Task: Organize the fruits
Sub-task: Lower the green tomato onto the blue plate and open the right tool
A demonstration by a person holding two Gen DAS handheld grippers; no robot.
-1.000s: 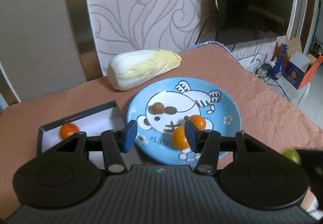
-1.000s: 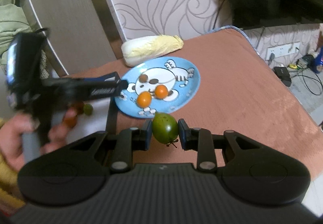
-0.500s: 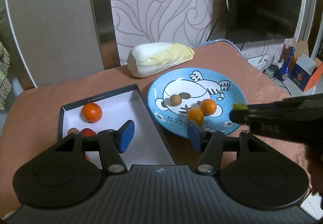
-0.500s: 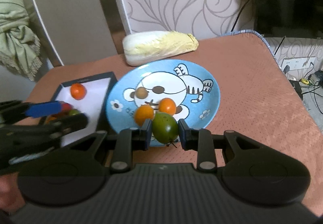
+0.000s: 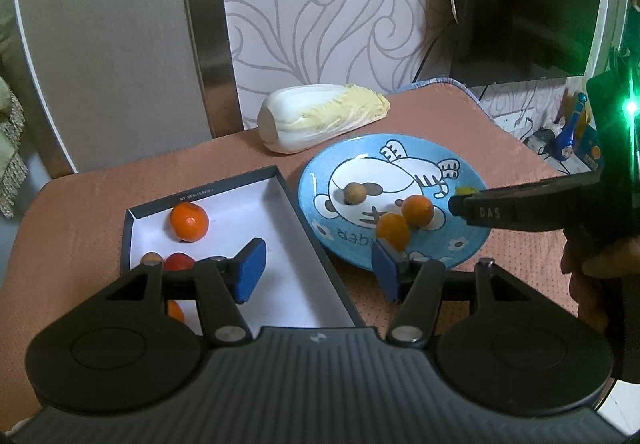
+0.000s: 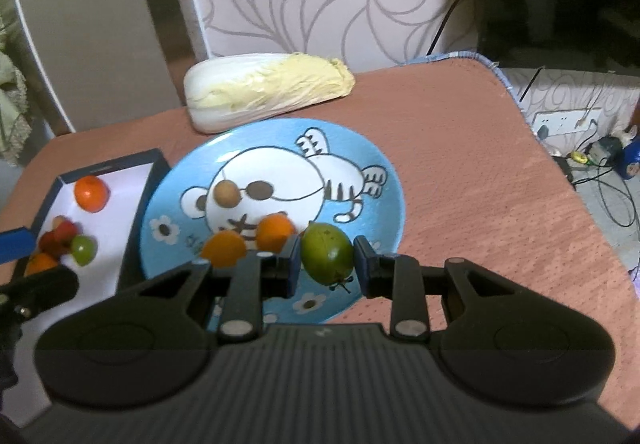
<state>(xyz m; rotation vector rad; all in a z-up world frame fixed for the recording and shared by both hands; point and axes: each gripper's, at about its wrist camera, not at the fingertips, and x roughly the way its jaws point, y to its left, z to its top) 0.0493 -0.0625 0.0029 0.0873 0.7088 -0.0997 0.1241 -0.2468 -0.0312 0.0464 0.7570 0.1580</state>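
My right gripper (image 6: pixel 327 262) is low over the near side of the blue tiger plate (image 6: pixel 372 212). Its jaws are opening, and the green tomato (image 6: pixel 326 257) sits between the pads with a thin gap on its right side. Two small oranges (image 6: pixel 274 232) and a brown longan (image 6: pixel 227 193) lie on the plate. My left gripper (image 5: pixel 318 264) is open and holds nothing, hovering over the right wall of the dark box (image 5: pixel 200 188). In the box lie an orange (image 5: pixel 189 222) and several small fruits (image 6: pixel 64 238).
A napa cabbage (image 6: pixel 268 90) lies behind the plate by the patterned wall. The salmon tablecloth (image 6: pixel 480 184) drops off at the right, with cables and sockets on the floor beyond. In the left wrist view a person's hand (image 5: pixel 592 268) holds the right gripper's handle.
The right gripper came forward and down over the plate with the green tomato, and its pads spread slightly. The left gripper drew back from the plate to the box edge and widened.
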